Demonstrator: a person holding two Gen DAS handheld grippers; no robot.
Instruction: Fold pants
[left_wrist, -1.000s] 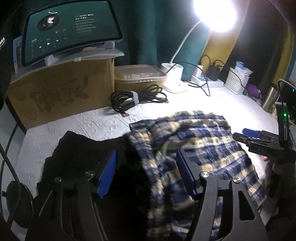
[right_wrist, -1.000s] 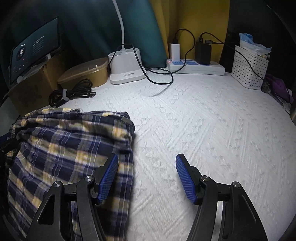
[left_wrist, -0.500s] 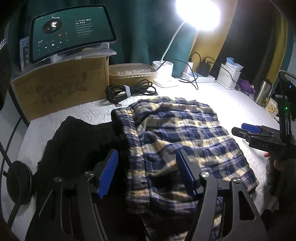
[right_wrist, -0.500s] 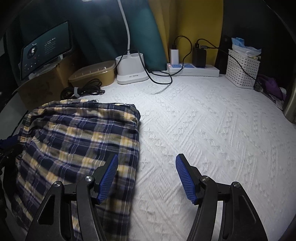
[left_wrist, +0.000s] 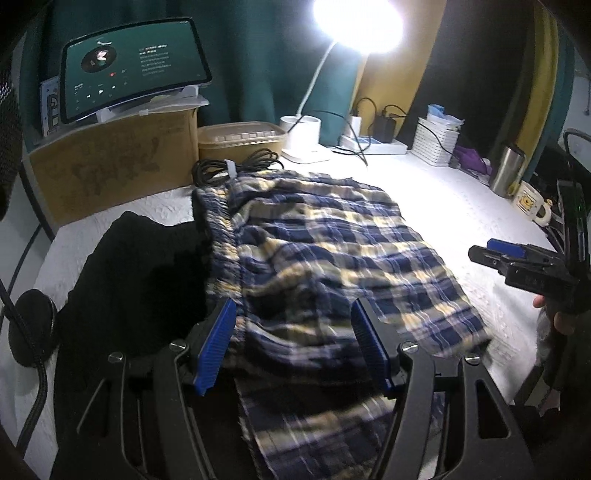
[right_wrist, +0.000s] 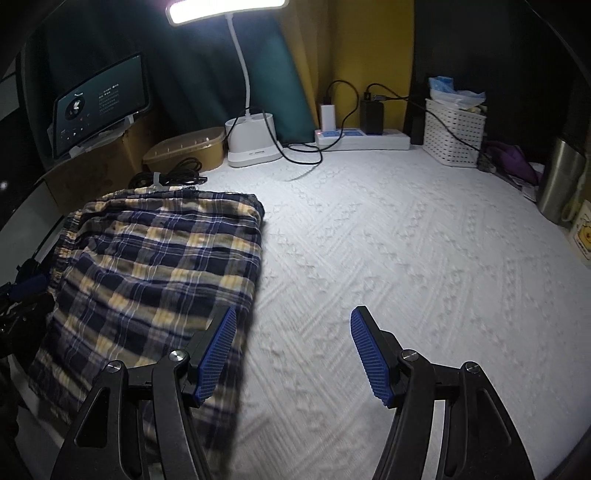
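Left wrist view: plaid pants (left_wrist: 332, 258) lie folded across the white counter (left_wrist: 461, 206), both grippers empty.
Pants fill the frame's centre, their elastic waistband edge against a black garment (left_wrist: 136, 280) at left. The left gripper (left_wrist: 291, 347) hangs over the pants, jaws spread wide, holding nothing. In the right wrist view the right gripper (right_wrist: 291, 350) hovers with jaws wide apart and empty, its left pad over the pants' right edge (right_wrist: 155, 273), the lamp (right_wrist: 251, 136) in the upper centre.

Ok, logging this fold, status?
Left gripper and right gripper open, empty. Plaid pants folded over. Black garment abuts waistband.
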